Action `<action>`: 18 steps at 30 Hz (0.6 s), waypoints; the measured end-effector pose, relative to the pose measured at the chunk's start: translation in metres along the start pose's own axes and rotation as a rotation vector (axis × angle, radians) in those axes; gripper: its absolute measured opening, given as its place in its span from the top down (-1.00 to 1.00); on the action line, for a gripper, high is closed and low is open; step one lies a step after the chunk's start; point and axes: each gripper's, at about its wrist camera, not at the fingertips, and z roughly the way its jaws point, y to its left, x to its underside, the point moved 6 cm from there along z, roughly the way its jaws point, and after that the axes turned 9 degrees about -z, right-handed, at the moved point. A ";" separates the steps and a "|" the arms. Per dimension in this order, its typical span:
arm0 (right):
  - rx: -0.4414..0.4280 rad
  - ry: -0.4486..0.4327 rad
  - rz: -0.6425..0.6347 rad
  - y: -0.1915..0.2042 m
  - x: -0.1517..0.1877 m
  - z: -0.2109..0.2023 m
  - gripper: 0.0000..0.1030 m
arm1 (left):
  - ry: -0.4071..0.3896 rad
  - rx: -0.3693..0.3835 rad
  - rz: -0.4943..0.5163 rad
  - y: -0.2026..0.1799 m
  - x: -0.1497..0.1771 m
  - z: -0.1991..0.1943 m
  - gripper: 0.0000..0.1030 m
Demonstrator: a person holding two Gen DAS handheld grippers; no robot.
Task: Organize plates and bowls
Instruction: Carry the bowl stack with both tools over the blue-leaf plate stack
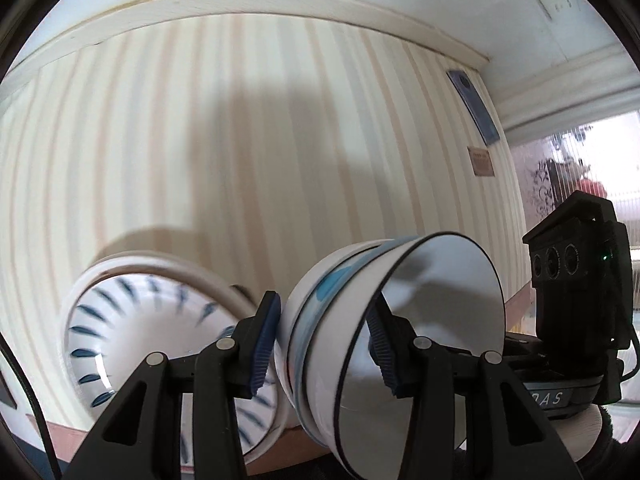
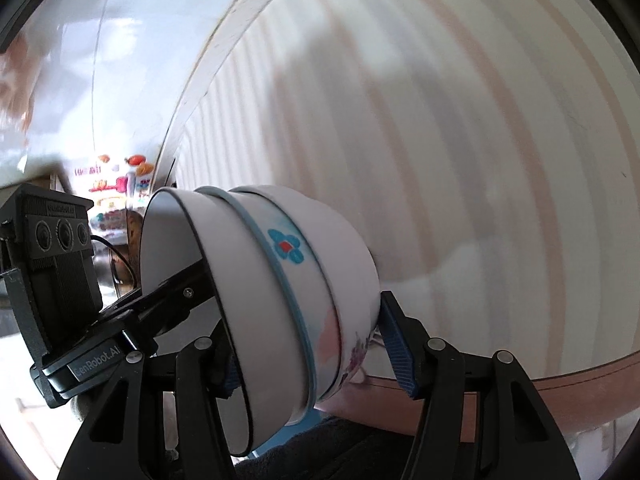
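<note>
Left gripper [image 1: 326, 344]: closed across bowl stack [image 1: 384, 320], one finger inside rim.
Right gripper [image 2: 316, 348]: spans stack's [image 2: 280, 280] width, steadying; contact unclear.
Patterned plates [image 1: 160, 344]: upright against striped wall [image 1: 240, 140].

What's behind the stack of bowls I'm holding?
Striped wallpaper and a blue-patterned bowl beside the bowl stack. The shelf directly behind the stack is hidden.

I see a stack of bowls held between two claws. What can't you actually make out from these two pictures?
- Left wrist view: the patterned dish is motion-blurred, its lower part behind the left claw.
- Right wrist view: how many bowls the stack of bowls holds is uncertain; its bottom is hidden.
- Right claw: the near pad is hidden behind the stack.
- Where the stack will go: no shelf or rack shows.
</note>
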 end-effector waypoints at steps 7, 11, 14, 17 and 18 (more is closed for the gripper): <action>0.009 0.008 -0.066 0.051 0.010 0.024 -0.17 | -0.046 -0.001 -0.026 0.045 0.001 -0.028 0.19; 0.003 0.015 -0.088 0.070 0.016 0.043 -0.16 | -0.061 -0.006 -0.042 0.071 0.005 -0.037 0.19; 0.006 0.022 -0.106 0.075 0.017 0.057 -0.16 | -0.067 -0.005 -0.055 0.092 0.008 -0.044 0.19; 0.008 0.035 -0.118 0.084 0.018 0.074 -0.15 | -0.069 -0.004 -0.080 0.109 0.011 -0.044 0.19; 0.014 0.040 -0.124 0.087 0.019 0.080 -0.15 | -0.070 -0.003 -0.087 0.113 0.012 -0.044 0.19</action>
